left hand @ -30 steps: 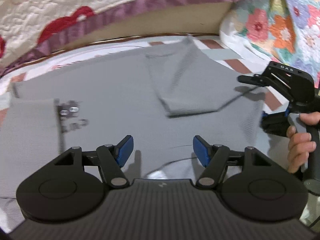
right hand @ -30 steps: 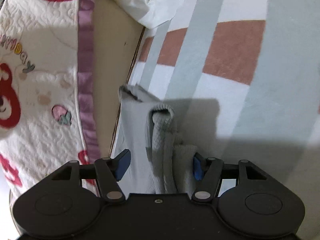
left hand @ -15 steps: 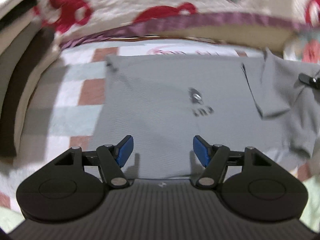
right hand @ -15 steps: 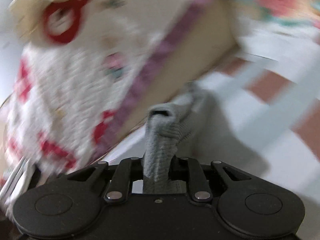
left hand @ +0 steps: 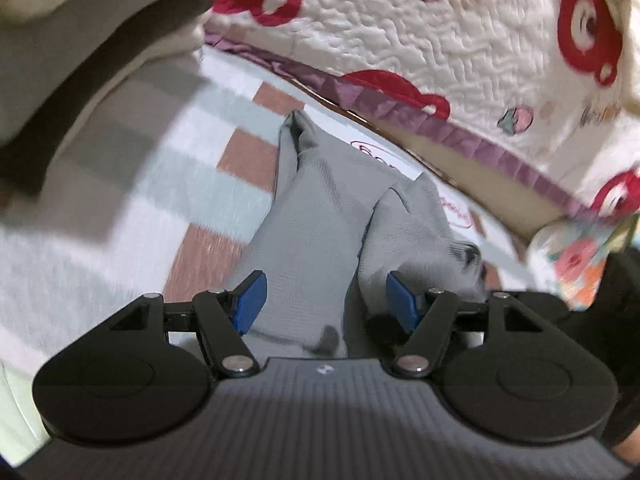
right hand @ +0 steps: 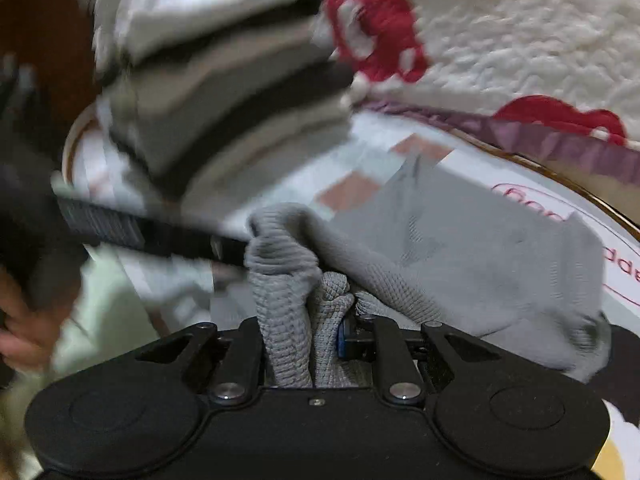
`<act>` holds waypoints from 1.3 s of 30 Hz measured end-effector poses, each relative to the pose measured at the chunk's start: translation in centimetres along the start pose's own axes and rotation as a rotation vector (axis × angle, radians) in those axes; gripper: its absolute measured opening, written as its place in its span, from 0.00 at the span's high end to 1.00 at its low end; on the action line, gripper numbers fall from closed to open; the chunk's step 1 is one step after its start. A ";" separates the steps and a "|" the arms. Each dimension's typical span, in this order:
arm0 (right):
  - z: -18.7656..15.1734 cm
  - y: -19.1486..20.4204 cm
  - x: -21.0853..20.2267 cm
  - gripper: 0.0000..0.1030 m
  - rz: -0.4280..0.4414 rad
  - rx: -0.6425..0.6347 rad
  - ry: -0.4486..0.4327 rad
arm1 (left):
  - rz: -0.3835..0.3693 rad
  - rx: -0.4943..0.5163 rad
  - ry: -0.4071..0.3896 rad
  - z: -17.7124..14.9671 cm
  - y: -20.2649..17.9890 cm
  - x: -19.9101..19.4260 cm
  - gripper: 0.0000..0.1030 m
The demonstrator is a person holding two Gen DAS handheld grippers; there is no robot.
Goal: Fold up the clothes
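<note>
The grey garment [right hand: 460,256] is matt, waffle-textured knit cloth with a ribbed edge. Behind it the quilt [left hand: 460,44] is puckered, stitched cotton, its purple border faintly sheeny. The right tongs [right hand: 324,336] are matt black plastic with bright metal pivots.

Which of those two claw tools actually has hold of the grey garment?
The right gripper: its fingers are shut on the grey garment. The left gripper is open.

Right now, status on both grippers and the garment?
Left gripper open, empty. Right gripper shut on grey knit garment, bunched between the fingers. Folded clothes stack close ahead.
</note>
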State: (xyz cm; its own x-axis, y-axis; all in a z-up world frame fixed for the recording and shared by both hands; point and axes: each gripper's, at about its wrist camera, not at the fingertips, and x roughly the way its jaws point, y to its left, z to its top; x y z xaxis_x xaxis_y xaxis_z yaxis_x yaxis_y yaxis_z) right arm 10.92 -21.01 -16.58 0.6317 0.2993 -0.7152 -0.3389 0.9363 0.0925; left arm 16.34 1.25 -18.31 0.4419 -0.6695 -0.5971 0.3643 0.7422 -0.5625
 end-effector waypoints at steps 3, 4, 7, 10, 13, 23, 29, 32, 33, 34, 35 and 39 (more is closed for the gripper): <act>-1.4 -1.1 -1.6 0.75 0.055 0.104 -0.018 | -0.040 0.024 -0.030 -0.4 0.6 -0.2 0.37; -1.9 -1.5 -2.2 0.75 0.078 0.148 -0.026 | -0.049 0.033 -0.037 -0.3 0.6 -0.2 0.37; -3.2 -3.0 -4.1 0.65 0.145 0.278 -0.049 | -0.098 0.052 -0.056 0.1 0.1 -0.2 0.37; -4.5 -4.5 -5.9 0.60 0.213 0.407 -0.073 | -0.137 0.066 -0.076 0.2 -0.4 -0.4 0.36; -5.9 -6.0 -7.8 0.57 0.281 0.537 -0.096 | -0.165 0.085 -0.078 0.0 -0.9 -0.4 0.33; -10.3 -11.7 -7.3 0.51 0.040 0.878 -0.099 | -0.185 0.284 0.012 -2.0 -5.4 1.0 0.29; -7.7 -9.2 -4.8 0.51 -0.188 0.429 0.007 | -0.006 0.552 0.036 -4.5 -9.4 2.7 0.25; -6.8 -8.0 -3.9 0.47 -0.264 0.221 0.049 | 0.088 0.684 0.042 -6.0 -10.5 3.6 0.25; -6.5 -7.4 -3.6 0.45 -0.291 0.150 0.061 | 0.114 0.724 0.045 -6.5 -10.8 3.8 0.25; -6.3 -7.4 -3.6 0.45 -0.300 0.135 0.068 | 0.128 0.721 0.056 -6.6 -10.6 4.0 0.25; -6.1 -7.5 -3.6 0.45 -0.303 0.145 0.071 | 0.136 0.701 0.070 -6.5 -10.4 4.1 0.25; -7.1 -9.1 -3.9 0.36 -0.262 0.234 0.003 | 0.124 0.575 0.060 -5.7 -9.0 3.7 0.25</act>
State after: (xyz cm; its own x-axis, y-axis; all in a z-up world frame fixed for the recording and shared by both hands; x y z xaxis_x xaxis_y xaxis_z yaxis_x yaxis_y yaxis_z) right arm 6.59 -32.05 -19.56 0.6741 0.0432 -0.7374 0.0034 0.9981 0.0616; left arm 10.07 -8.11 -18.71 0.4683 -0.5651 -0.6792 0.7066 0.7011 -0.0962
